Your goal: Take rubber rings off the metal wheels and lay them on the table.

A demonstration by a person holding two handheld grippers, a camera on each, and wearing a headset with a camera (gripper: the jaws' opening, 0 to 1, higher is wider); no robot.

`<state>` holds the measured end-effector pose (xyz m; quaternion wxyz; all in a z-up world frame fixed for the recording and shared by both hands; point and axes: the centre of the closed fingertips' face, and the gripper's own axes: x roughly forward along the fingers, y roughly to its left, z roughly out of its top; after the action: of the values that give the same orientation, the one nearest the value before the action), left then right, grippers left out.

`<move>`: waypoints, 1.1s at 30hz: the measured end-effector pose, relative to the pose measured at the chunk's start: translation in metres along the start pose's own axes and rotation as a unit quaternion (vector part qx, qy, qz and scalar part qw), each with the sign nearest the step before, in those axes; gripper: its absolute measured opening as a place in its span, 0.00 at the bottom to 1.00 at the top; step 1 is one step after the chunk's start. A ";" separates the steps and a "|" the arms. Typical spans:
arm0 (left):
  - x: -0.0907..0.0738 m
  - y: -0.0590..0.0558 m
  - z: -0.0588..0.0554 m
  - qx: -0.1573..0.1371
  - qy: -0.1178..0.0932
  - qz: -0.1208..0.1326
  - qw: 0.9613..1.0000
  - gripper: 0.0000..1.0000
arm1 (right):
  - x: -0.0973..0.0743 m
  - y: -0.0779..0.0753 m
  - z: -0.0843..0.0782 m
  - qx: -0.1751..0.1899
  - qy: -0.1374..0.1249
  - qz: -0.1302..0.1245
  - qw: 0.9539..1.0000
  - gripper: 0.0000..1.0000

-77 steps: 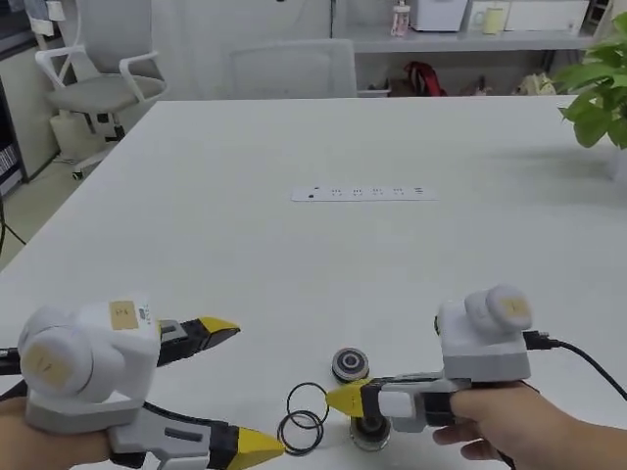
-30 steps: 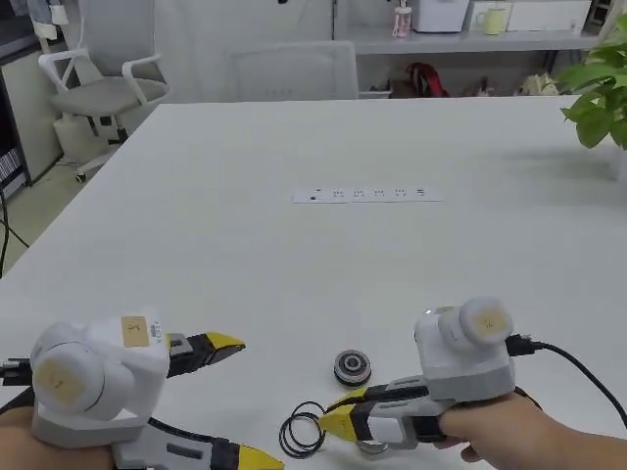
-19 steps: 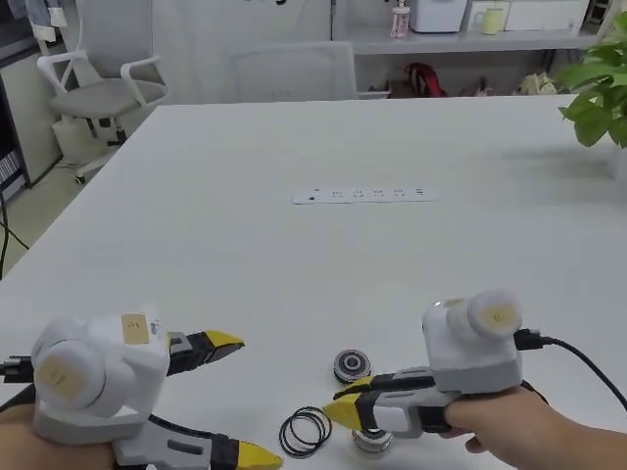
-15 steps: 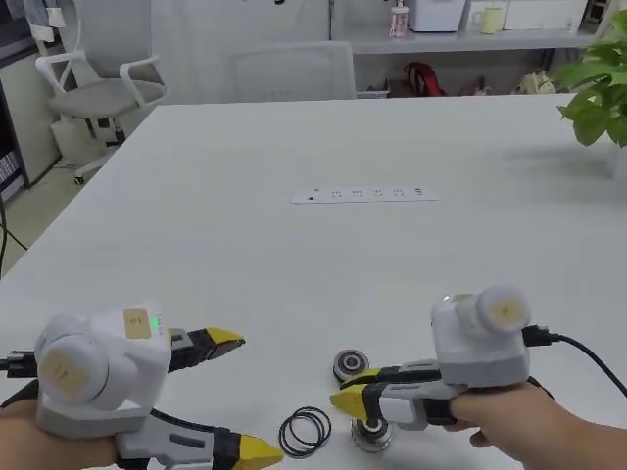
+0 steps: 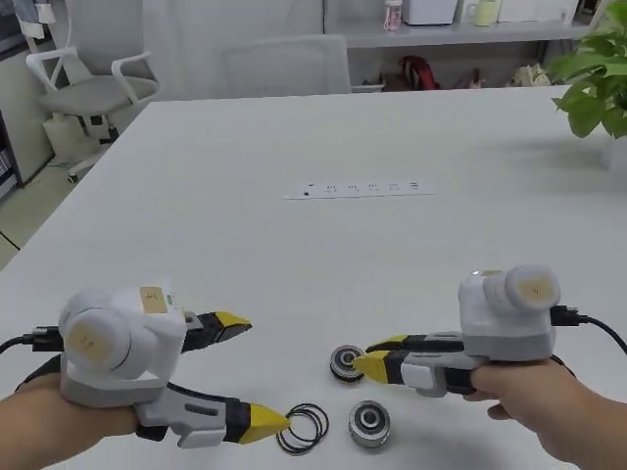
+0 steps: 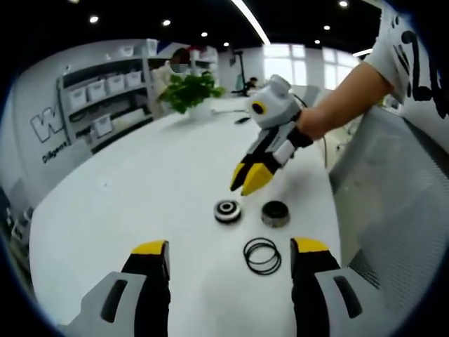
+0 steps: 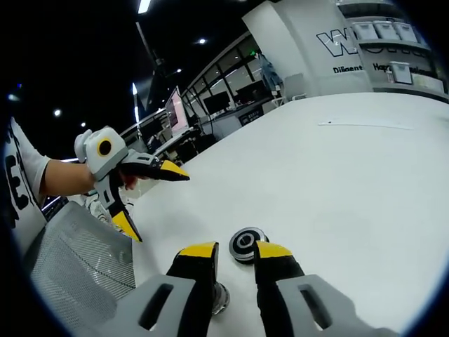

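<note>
Two small metal wheels lie near the table's front edge: the far wheel (image 5: 346, 360) (image 6: 227, 210) (image 7: 245, 242) and the near wheel (image 5: 369, 423) (image 6: 275, 213) (image 7: 219, 298). Loose black rubber rings (image 5: 302, 428) (image 6: 262, 254) lie stacked left of the near wheel. My right gripper (image 5: 376, 356) (image 7: 236, 251) (image 6: 248, 178) points at the far wheel, tips just short of it, jaws a narrow gap apart and holding nothing. My left gripper (image 5: 248, 372) (image 6: 231, 247) (image 7: 151, 200) stands wide open left of the rings, its near jaw tip beside them.
A white power strip (image 5: 360, 188) lies mid-table. A potted plant (image 5: 591, 80) stands at the far right. Chairs (image 5: 90, 90) stand beyond the far left corner, and a cable (image 5: 598, 328) trails from the right gripper. The white table (image 5: 294, 255) stretches wide.
My right gripper has moved off the near wheel and up to the far wheel, leaving the near wheel uncovered. The left gripper has stayed open in place. The head camera has shifted slightly.
</note>
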<state>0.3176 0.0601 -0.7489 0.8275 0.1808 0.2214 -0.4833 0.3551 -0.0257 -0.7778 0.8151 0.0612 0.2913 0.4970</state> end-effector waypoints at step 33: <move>0.051 0.009 0.008 -0.051 0.000 -0.019 0.998 0.52 | 0.010 -0.013 -0.021 -0.095 0.049 -0.014 0.994 0.20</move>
<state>0.3490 0.0238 -0.7689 0.8262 0.1340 0.2497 -0.4869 0.3574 -0.0273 -0.8041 0.8086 -0.0452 0.2834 0.5136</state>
